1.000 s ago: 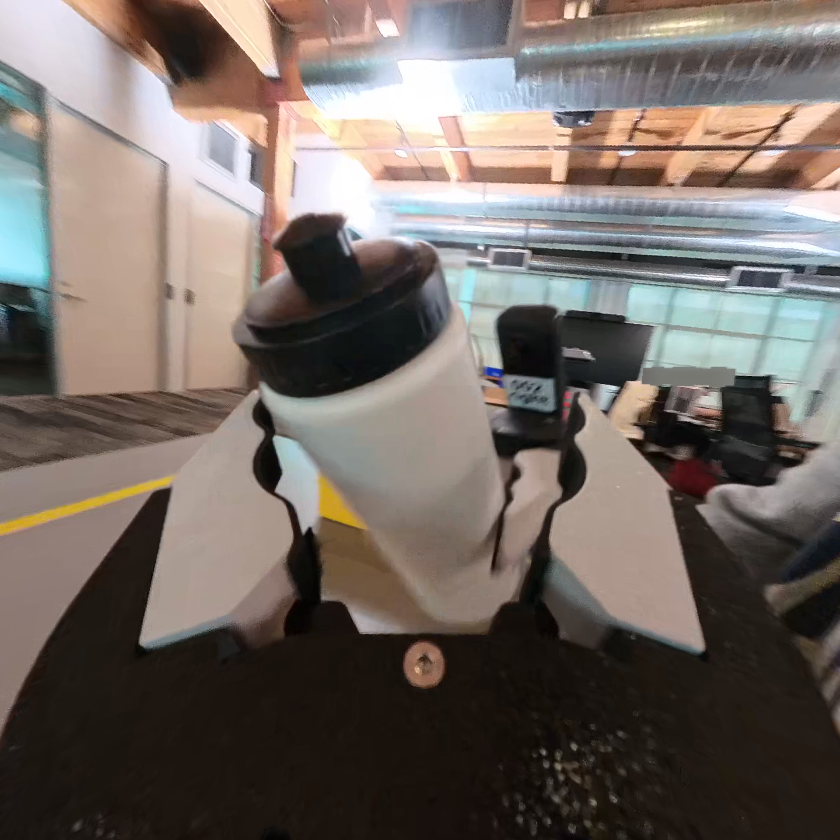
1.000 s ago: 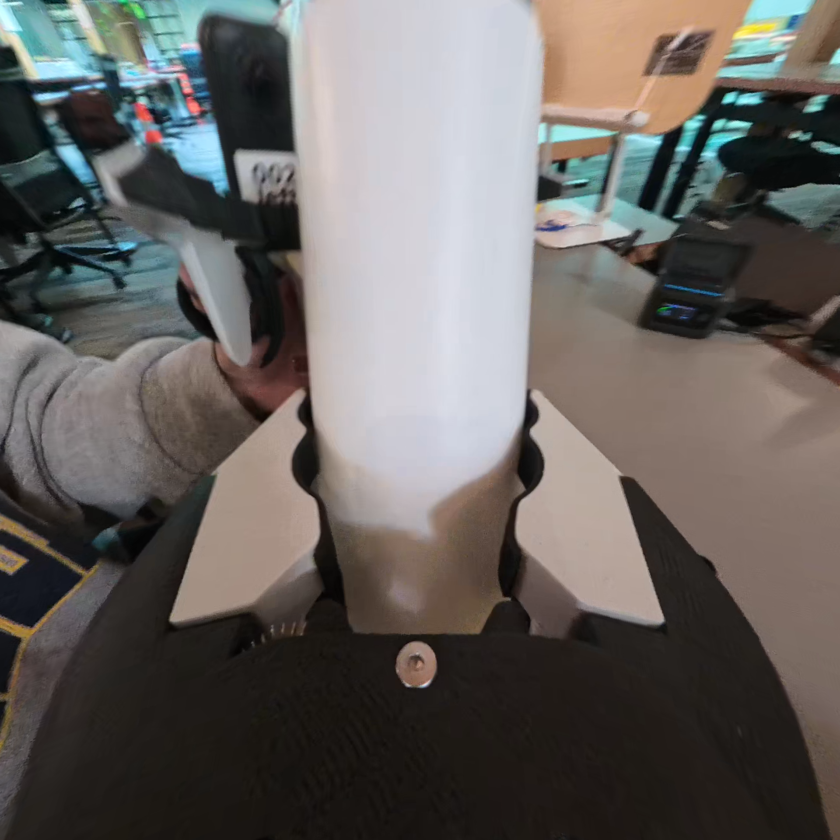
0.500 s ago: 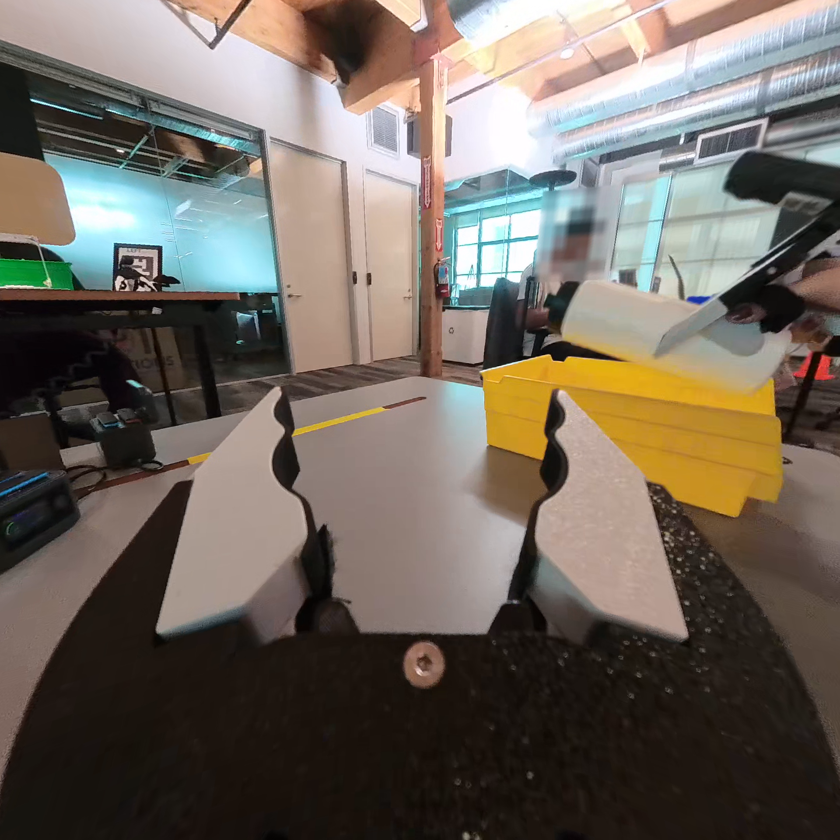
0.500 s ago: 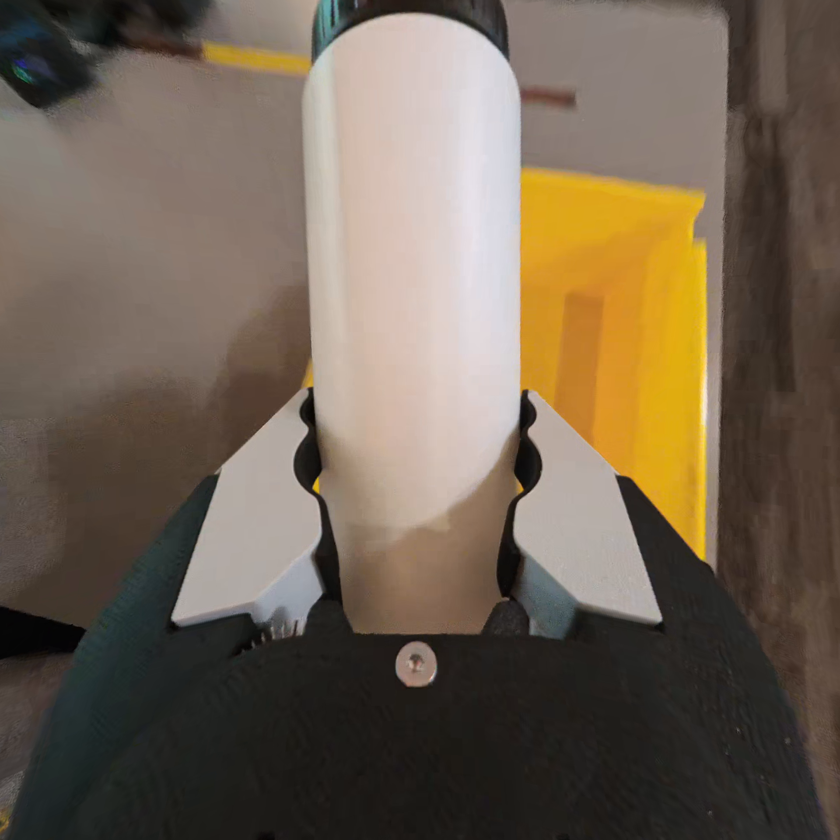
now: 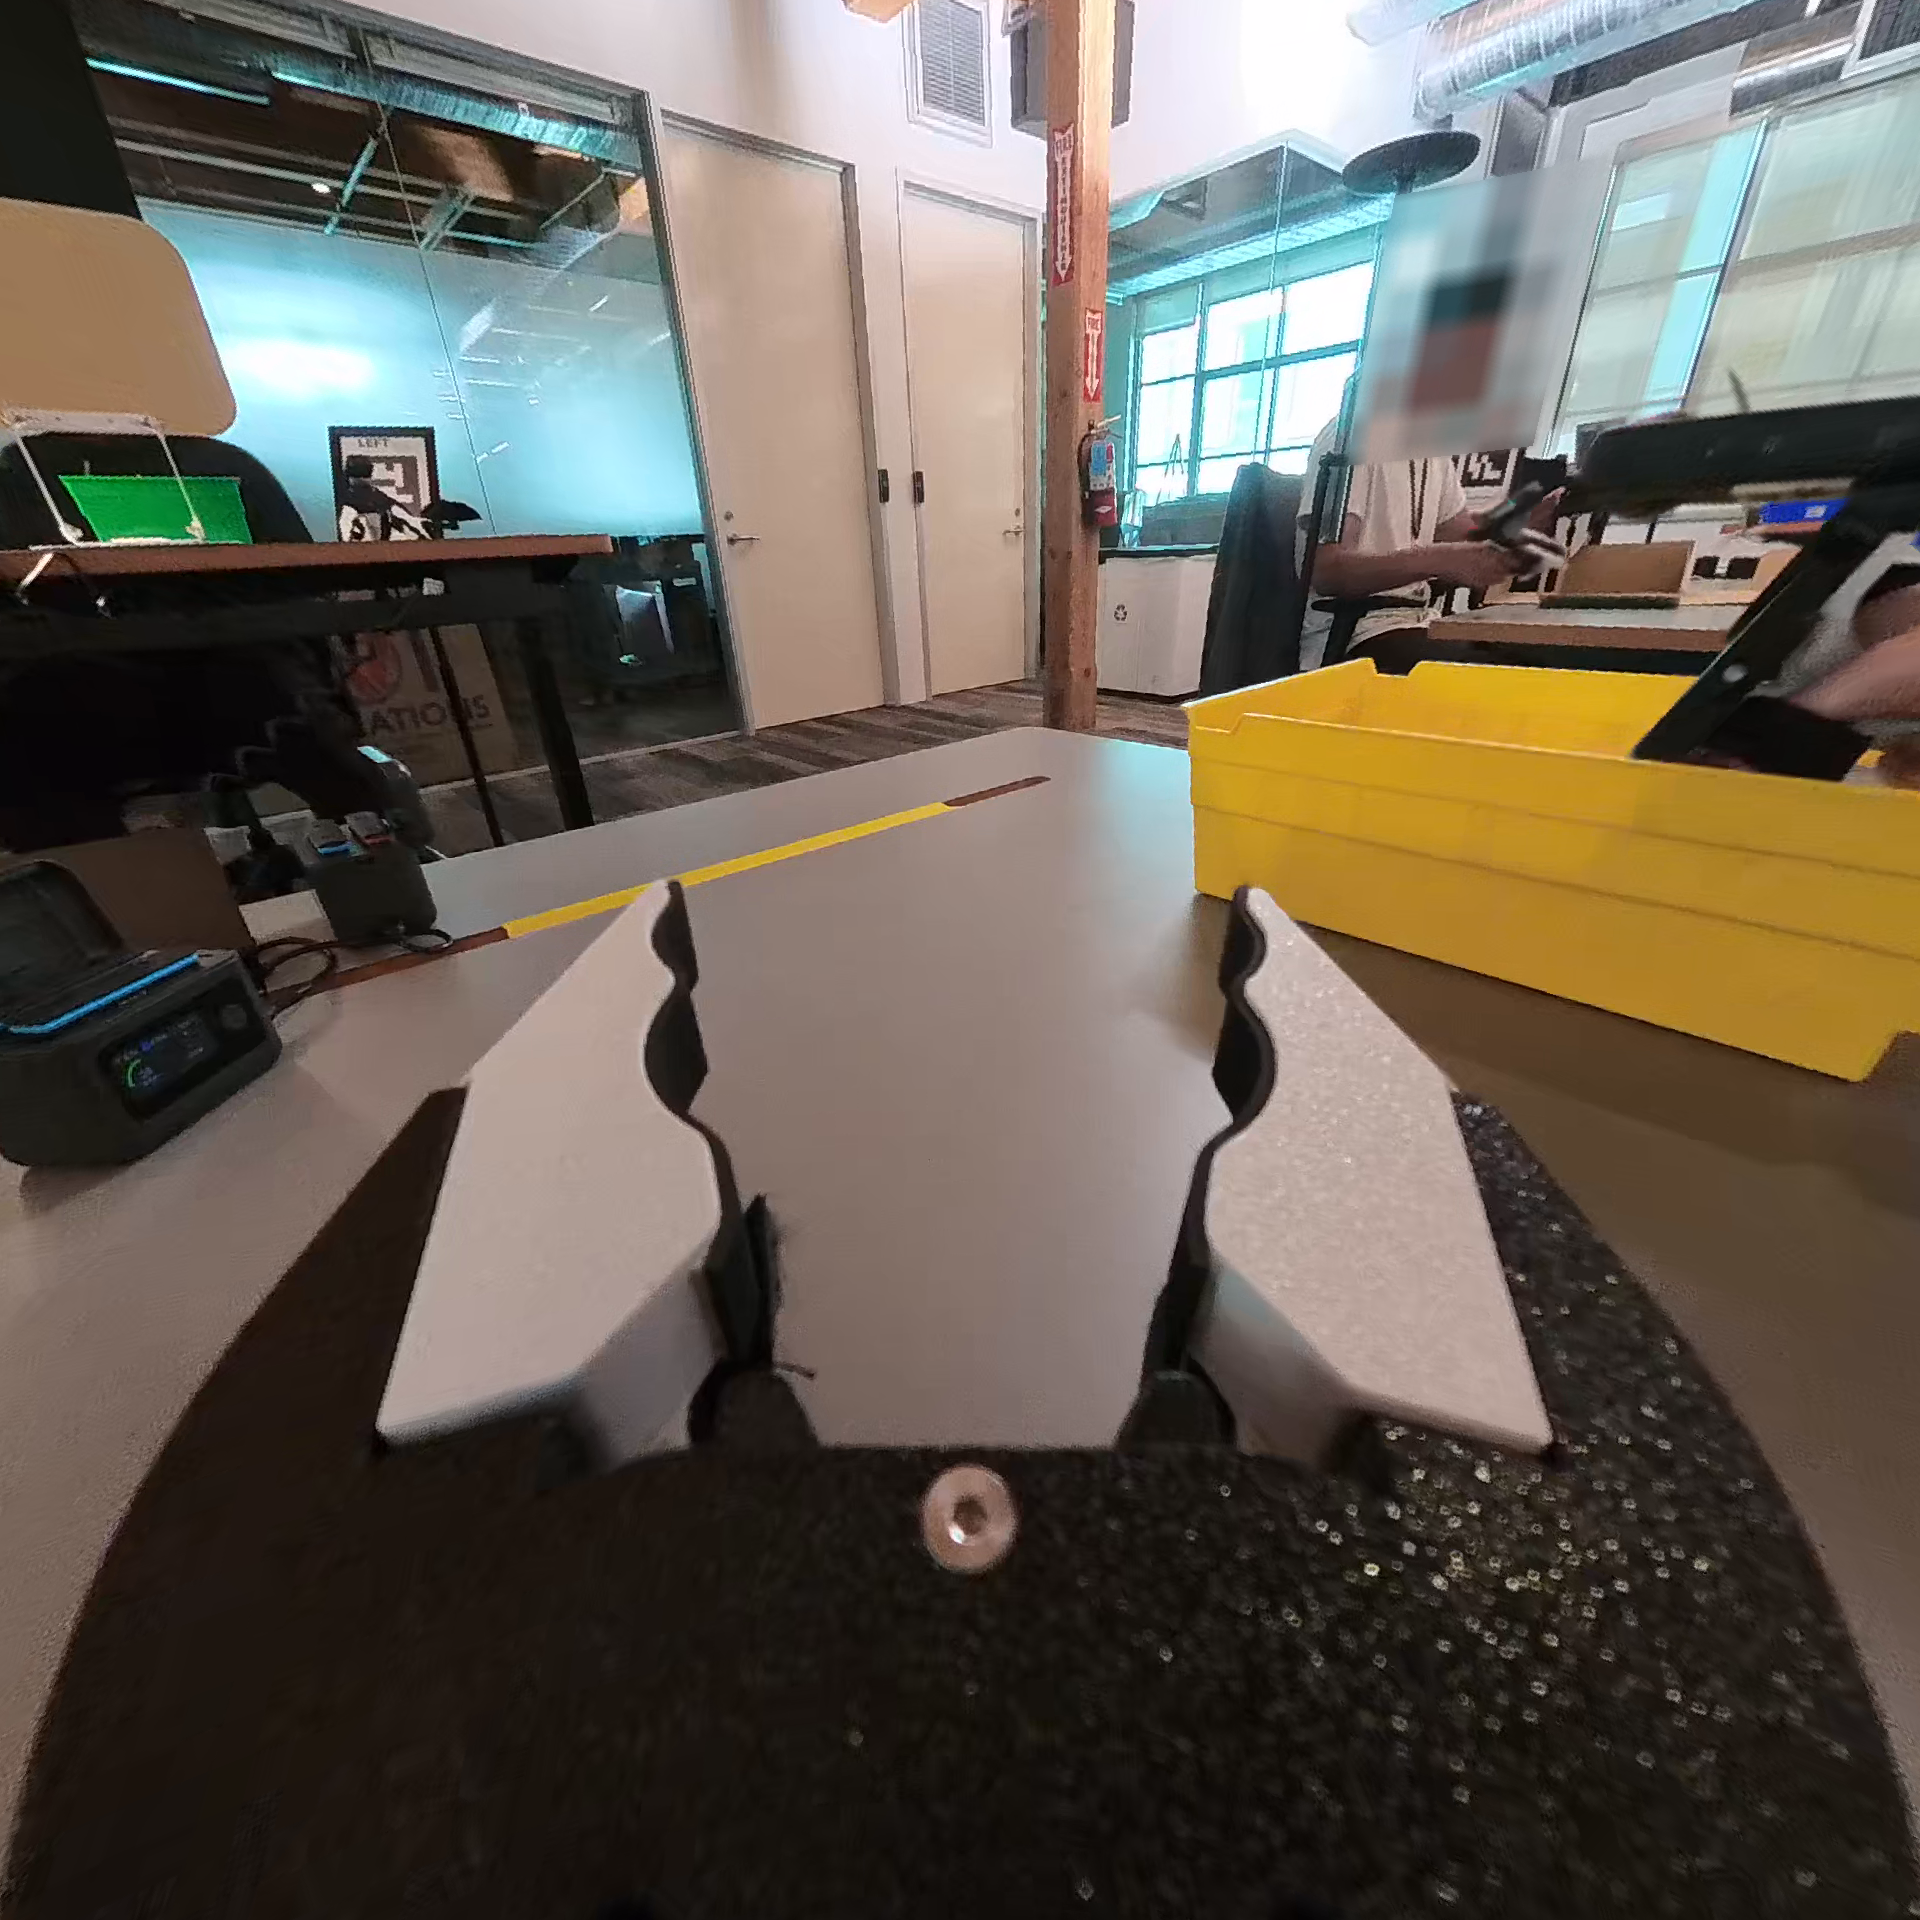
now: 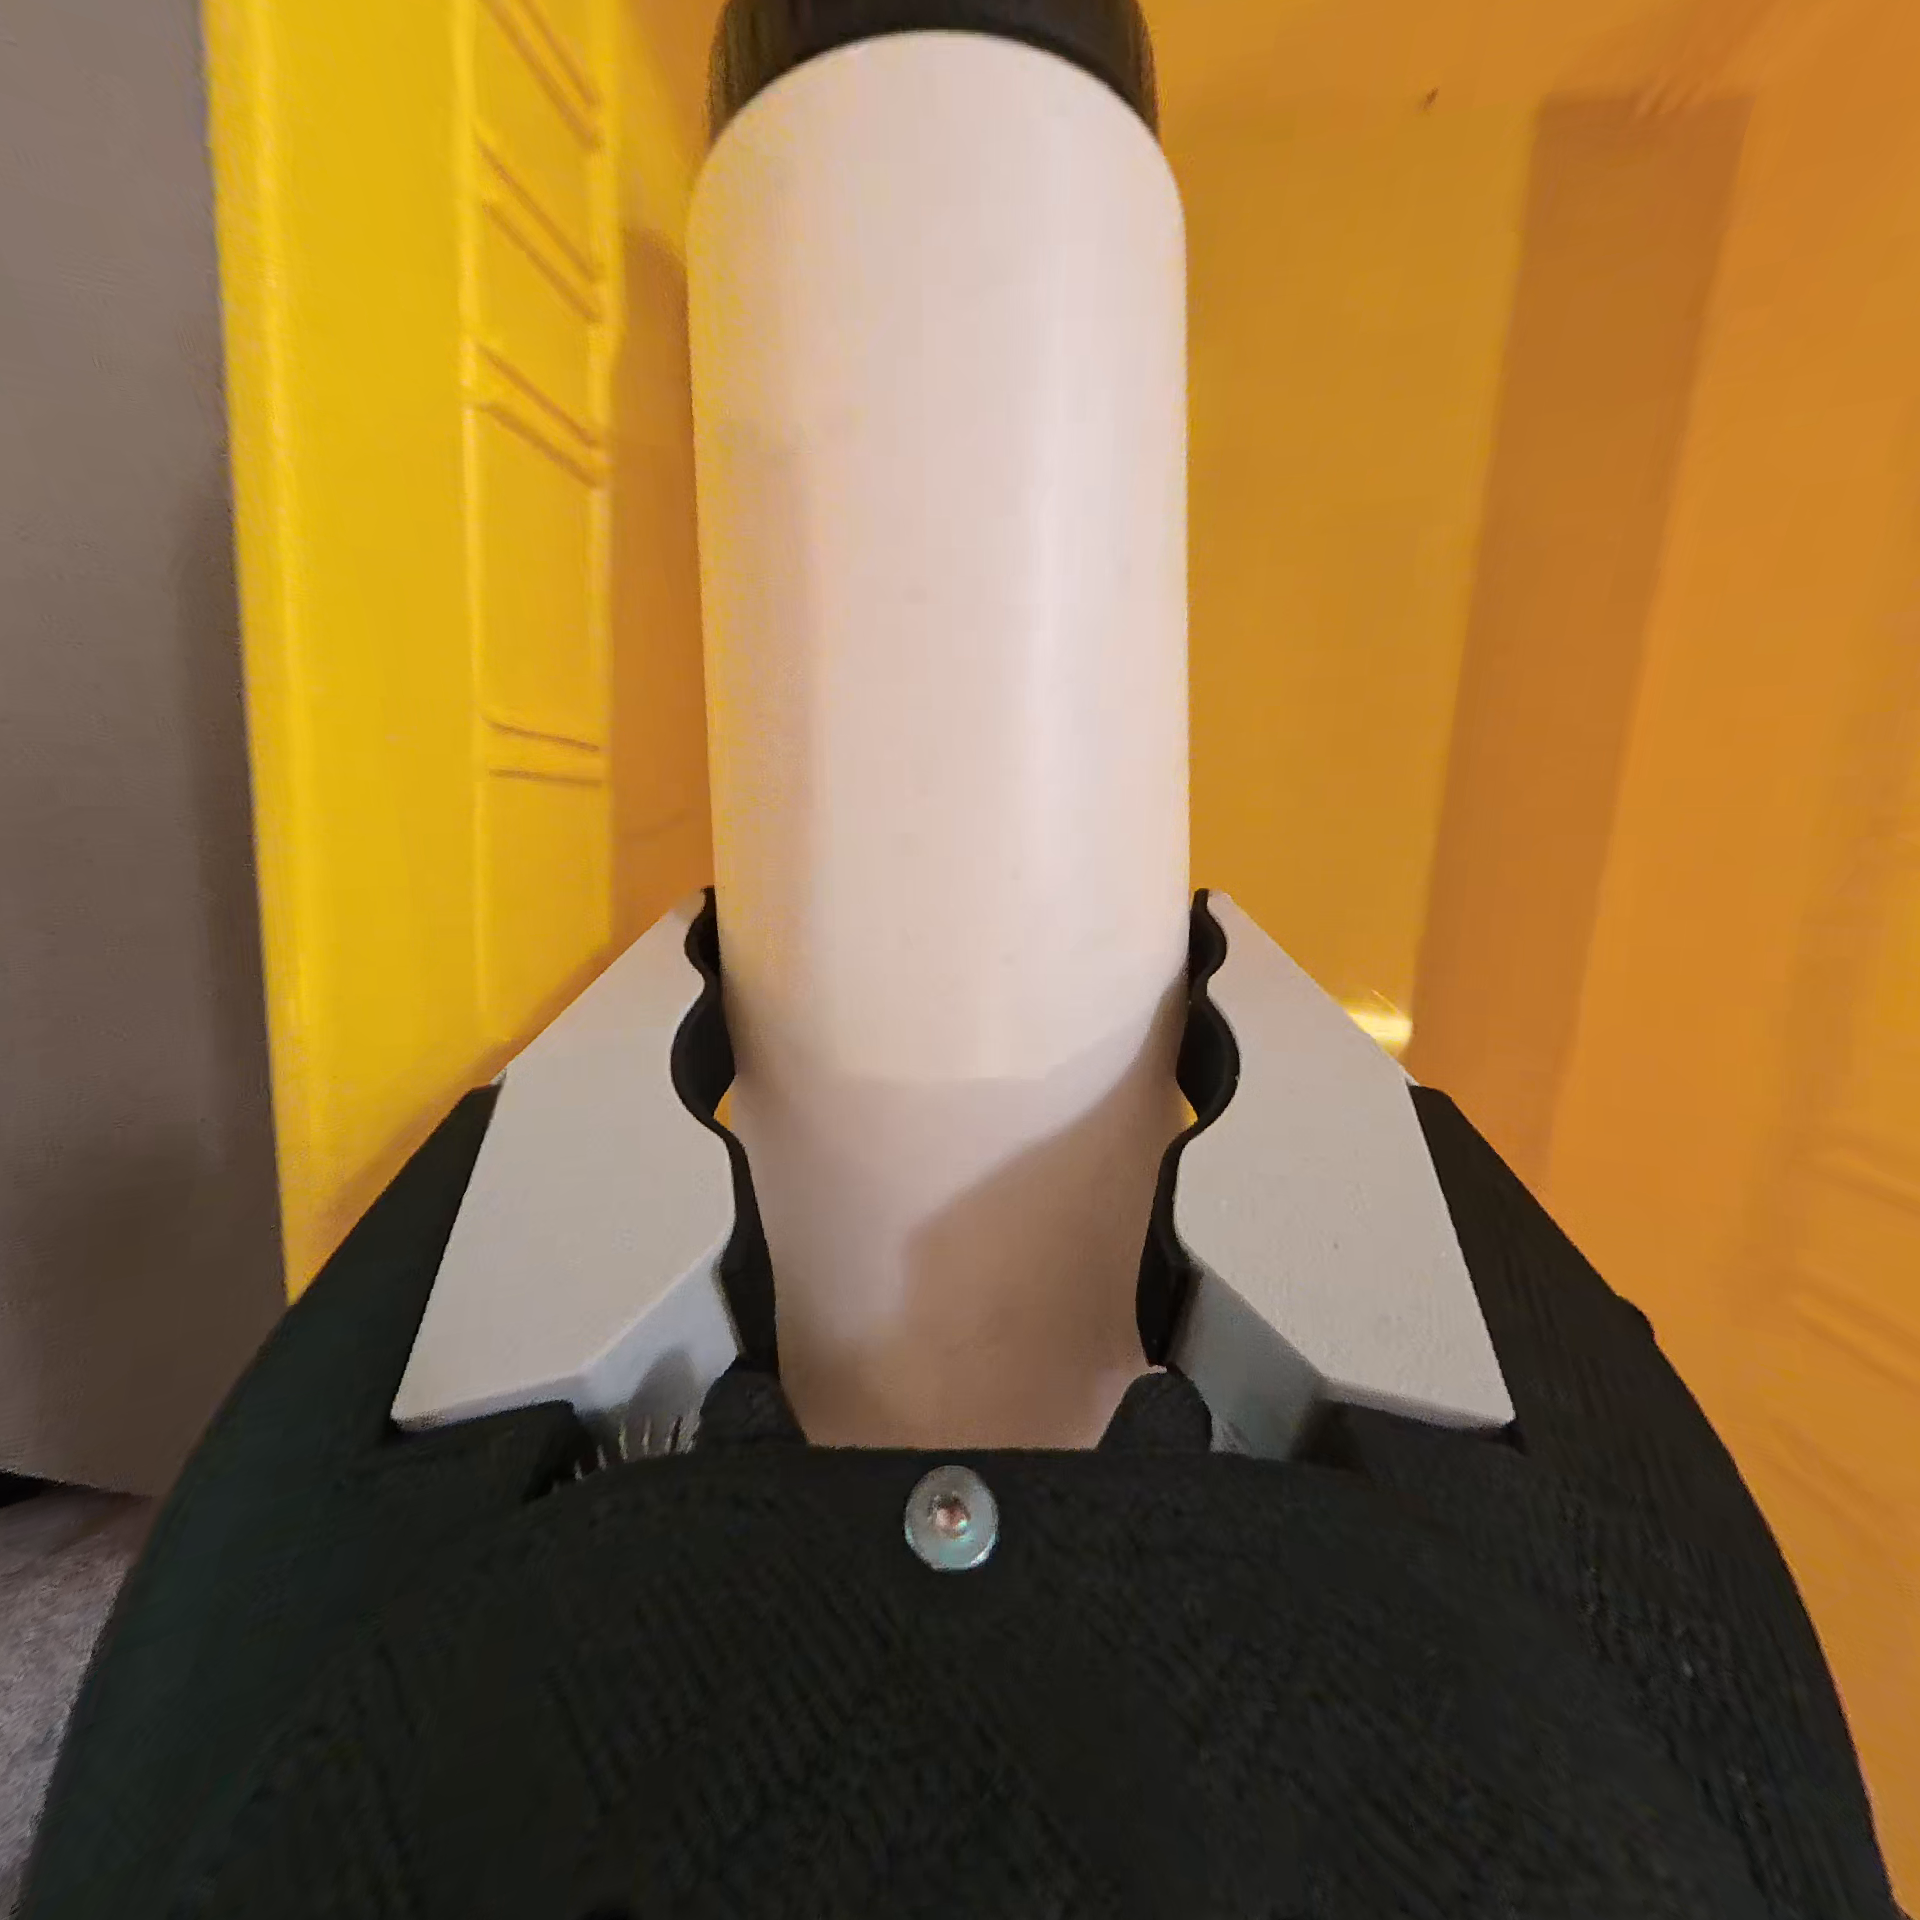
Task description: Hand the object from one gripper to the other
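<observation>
Far left on the grey surface [image 5: 935, 1039]: a dark box with a small lit screen [image 5: 125, 1049], cables trailing behind. A yellow stripe [image 5: 727, 862] running across the matte top. Left gripper [image 5: 961, 914] low over that surface, fingers spread wide, nothing between them; pale grey wedge-shaped fingers [image 5: 582, 1195] with wavy black inner pads, on a rough, speckled black body. To the right, a yellow plastic bin [image 5: 1507, 894], shallow and straight-walled, resting on the surface. Over its far right end, the right gripper [image 5: 1766, 665], dark, tilted down into the bin, tips hidden.

In the right wrist view, ribbed yellow wall at left, smooth bin [image 6: 1610, 727] floor behind. Right gripper [image 6: 951, 904] pinching a white bottle [image 6: 940, 582] by its base end; smooth matte cylinder, long axis straight out along the fingers, black cap [image 6: 935, 26] pointing away, inside the bin. Whether touching the floor, cannot tell.
</observation>
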Available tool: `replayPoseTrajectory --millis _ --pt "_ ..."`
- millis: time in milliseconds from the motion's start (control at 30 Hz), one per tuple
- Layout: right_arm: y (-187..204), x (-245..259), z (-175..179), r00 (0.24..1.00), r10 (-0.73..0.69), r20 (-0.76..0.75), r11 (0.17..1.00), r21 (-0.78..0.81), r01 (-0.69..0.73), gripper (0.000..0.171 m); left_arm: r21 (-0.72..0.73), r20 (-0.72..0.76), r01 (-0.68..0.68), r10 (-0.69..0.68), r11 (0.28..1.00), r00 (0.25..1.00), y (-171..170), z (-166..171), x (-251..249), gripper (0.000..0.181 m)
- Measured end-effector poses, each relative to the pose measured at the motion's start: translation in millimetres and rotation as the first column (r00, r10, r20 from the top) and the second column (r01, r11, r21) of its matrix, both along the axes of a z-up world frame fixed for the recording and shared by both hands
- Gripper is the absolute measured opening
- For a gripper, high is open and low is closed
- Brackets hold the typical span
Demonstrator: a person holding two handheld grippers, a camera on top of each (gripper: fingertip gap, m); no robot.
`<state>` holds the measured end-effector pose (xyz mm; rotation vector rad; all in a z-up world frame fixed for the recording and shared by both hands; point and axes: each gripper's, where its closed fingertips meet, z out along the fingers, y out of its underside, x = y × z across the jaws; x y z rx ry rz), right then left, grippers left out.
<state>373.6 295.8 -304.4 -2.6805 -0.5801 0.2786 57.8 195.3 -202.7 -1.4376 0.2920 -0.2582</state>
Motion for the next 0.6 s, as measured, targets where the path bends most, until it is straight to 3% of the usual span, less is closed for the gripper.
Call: replayPoseTrajectory --millis 167,400,500,600 --pt "-3.7 -6.9 -5.7 0.999 0.009 -0.035 1.000 -0.030 -0.010 0.090 -0.012 0.005 0.009 -0.009 1.000 1.000 0.9 -2.3 1.1 0.100" --pt "-8.1 1.6 20.3 0.987 -0.014 -0.157 0.999 -0.045 0.007 0.098 -0.016 0.015 0.019 -0.019 1.000 1.000 1.0 -2.7 1.7 0.100" --pt "-8.3 11.0 44.0 0.992 -0.027 -0.121 0.997 0.062 0.035 0.098 -0.015 0.015 0.016 -0.016 1.000 1.000 0.6 -2.7 1.1 0.100" --pt "-0.6 0.6 96.3 0.992 0.009 -0.125 0.939 0.343 0.034 0.098 -0.014 0.026 0.004 -0.003 1.000 1.000 0.7 -2.1 -2.0 0.100"
